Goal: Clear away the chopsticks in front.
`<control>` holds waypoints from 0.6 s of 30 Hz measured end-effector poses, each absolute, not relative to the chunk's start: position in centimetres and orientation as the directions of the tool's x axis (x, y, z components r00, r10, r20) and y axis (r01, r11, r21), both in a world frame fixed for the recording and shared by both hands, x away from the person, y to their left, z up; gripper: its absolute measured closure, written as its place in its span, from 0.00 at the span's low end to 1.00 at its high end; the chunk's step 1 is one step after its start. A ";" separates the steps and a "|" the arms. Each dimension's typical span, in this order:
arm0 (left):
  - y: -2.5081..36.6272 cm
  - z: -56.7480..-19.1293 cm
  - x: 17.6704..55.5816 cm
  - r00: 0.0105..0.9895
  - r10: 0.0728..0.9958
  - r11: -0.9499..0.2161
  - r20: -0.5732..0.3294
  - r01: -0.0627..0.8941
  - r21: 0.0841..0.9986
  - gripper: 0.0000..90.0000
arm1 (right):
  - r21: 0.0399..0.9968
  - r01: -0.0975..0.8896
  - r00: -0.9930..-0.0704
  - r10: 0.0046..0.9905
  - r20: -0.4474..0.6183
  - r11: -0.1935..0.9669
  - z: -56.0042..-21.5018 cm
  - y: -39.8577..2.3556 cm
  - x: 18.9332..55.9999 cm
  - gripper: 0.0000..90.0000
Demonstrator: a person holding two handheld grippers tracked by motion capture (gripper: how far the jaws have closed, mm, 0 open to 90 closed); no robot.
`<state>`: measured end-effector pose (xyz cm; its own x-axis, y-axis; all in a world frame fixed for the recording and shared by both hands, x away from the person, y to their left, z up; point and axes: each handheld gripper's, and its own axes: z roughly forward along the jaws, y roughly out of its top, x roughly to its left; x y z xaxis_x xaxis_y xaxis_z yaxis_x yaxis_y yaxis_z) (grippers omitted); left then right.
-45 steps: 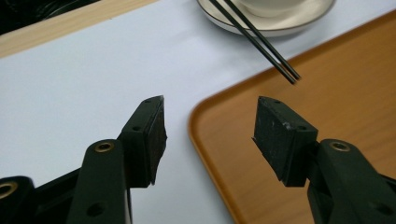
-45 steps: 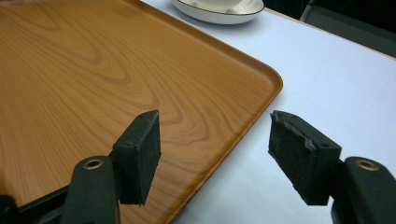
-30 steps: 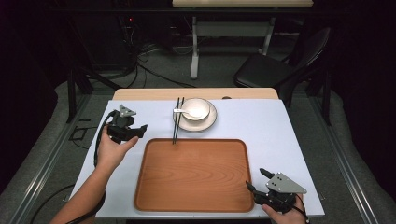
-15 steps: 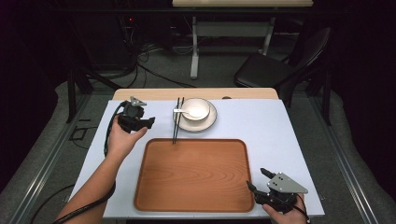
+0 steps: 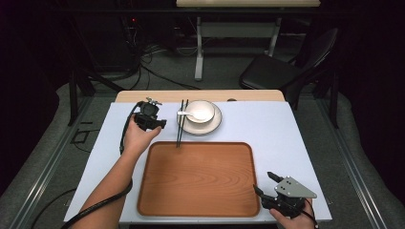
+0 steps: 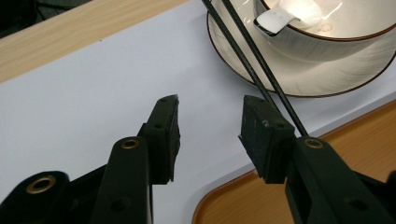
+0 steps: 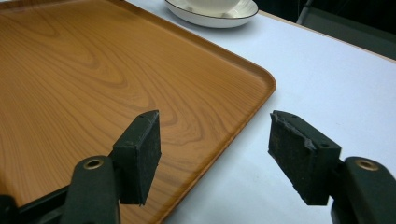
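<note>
step: we judge a chopstick pickup | left gripper [image 5: 160,125] empty, jaws apart beside chopsticks [image 5: 180,123] | right gripper [image 5: 263,185] empty, jaws apart by tray [image 5: 200,210] | we'd straddle both sticks mid-length, clear of saucer [image 5: 212,128]

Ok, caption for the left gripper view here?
Open left gripper above the white table, beside black chopsticks leaning on a plate holding a bowl and spoon.

Both grippers black w/ brass rivets, left gripper [image 5: 152,120] trailing black cable, right gripper [image 5: 267,185] w/ grey plate.

Black chair [image 5: 282,71] — beyond the table [image 5: 286,129]
</note>
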<state>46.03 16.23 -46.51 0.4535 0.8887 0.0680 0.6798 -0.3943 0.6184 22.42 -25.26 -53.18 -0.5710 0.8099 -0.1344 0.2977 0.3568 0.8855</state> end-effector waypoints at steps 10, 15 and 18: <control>13.9 -48.6 46.1 0.460 0.888 -0.375 0.013 0.707 0.599 0.69 | 0.887 0.296 -0.571 0.810 -0.133 0.355 -53.1 -25.4 22.4 0.38; 13.2 -49.3 46.2 0.462 0.887 -0.379 0.008 0.719 0.583 0.70 | 0.888 0.297 -0.573 0.809 -0.130 0.352 -53.1 -25.4 22.4 0.38; 12.9 -49.7 46.2 0.460 0.888 -0.372 -0.007 0.728 0.576 0.70 | 0.888 0.297 -0.572 0.810 -0.130 0.352 -53.1 -25.4 22.4 0.38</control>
<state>46.25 12.88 -49.69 0.4598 0.8880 -0.0073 0.7277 -0.3721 0.5762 22.44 -25.43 -53.14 -0.5725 0.8095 -0.1301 0.2966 0.3524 0.8876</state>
